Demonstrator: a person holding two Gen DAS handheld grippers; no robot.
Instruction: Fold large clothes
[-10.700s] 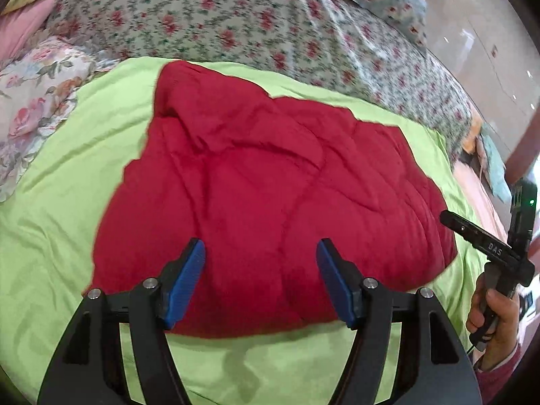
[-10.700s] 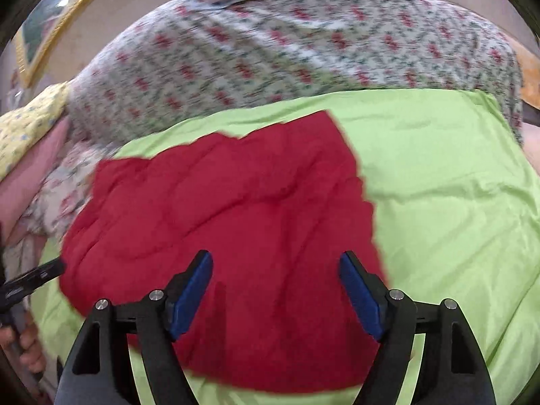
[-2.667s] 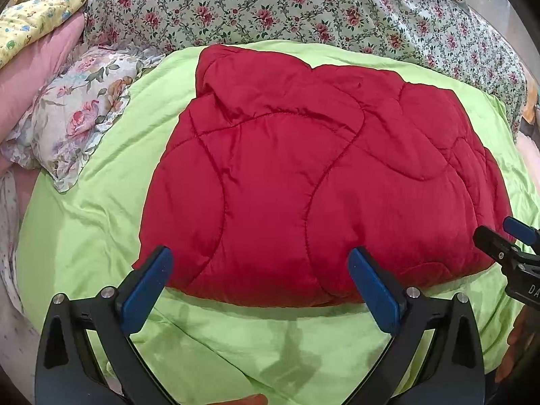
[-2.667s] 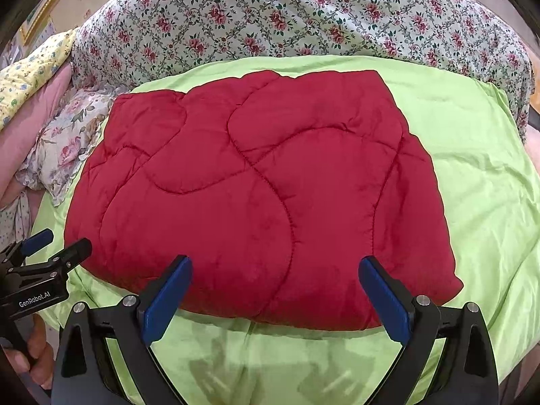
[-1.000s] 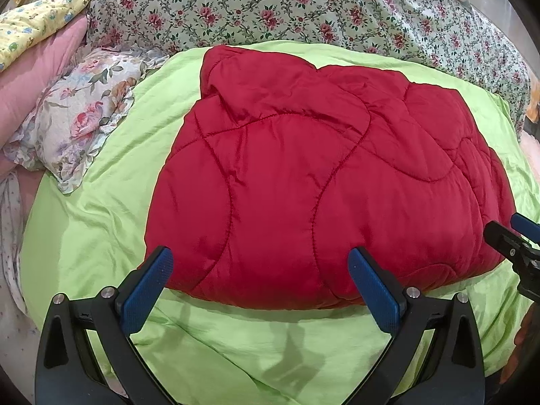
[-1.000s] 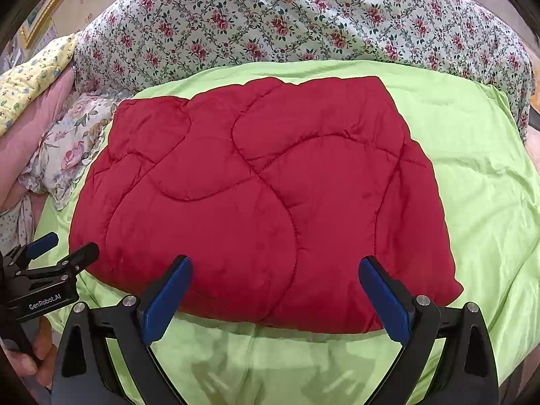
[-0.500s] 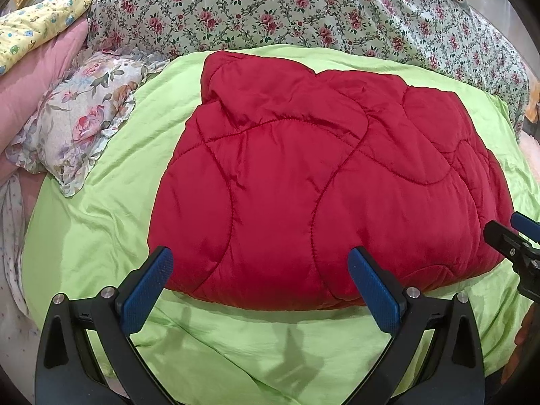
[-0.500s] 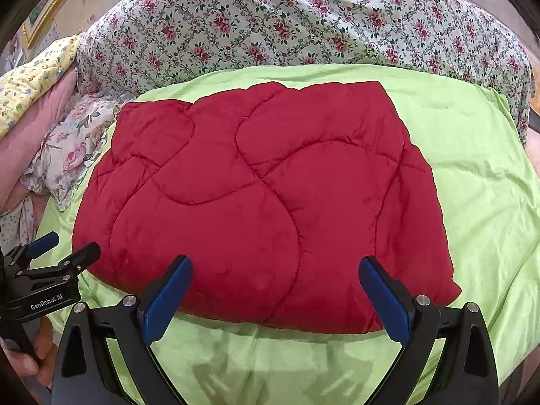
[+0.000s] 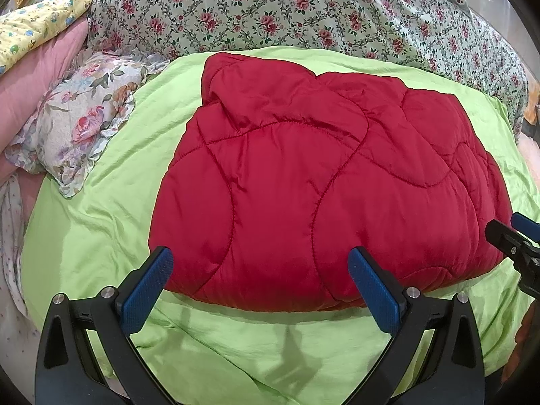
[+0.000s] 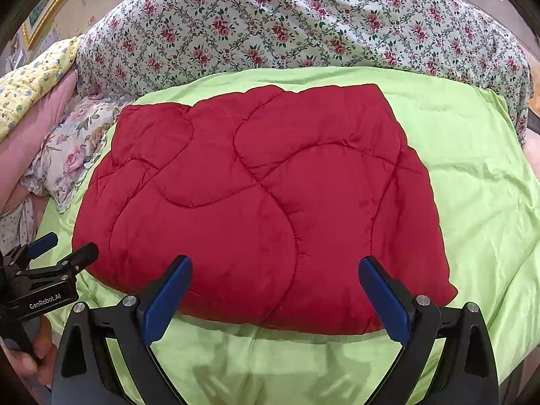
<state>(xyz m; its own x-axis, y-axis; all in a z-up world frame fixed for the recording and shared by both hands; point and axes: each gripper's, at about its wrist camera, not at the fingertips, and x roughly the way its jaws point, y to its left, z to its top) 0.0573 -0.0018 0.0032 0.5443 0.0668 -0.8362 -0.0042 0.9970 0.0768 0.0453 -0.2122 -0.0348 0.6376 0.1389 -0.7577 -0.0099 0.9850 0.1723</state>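
A red quilted garment (image 9: pixel 320 182) lies folded into a thick rectangle on the lime green sheet (image 9: pixel 101 222); it also shows in the right wrist view (image 10: pixel 263 202). My left gripper (image 9: pixel 260 276) is open and empty, hovering over the garment's near edge. My right gripper (image 10: pixel 275 287) is open and empty, also just above the near edge. Each gripper shows at the side of the other's view: the right one (image 9: pixel 513 236) and the left one (image 10: pixel 57 253), both apart from the cloth.
A floral pillow (image 9: pixel 77 125) lies left of the garment, with pink bedding (image 9: pixel 33 64) behind it. A floral quilt (image 9: pixel 303 10) covers the far part of the bed. Green sheet (image 10: pixel 479 168) stretches to the right of the garment.
Both views have shifted only slightly in the last second. The garment lies as before and both grippers stay wide open.
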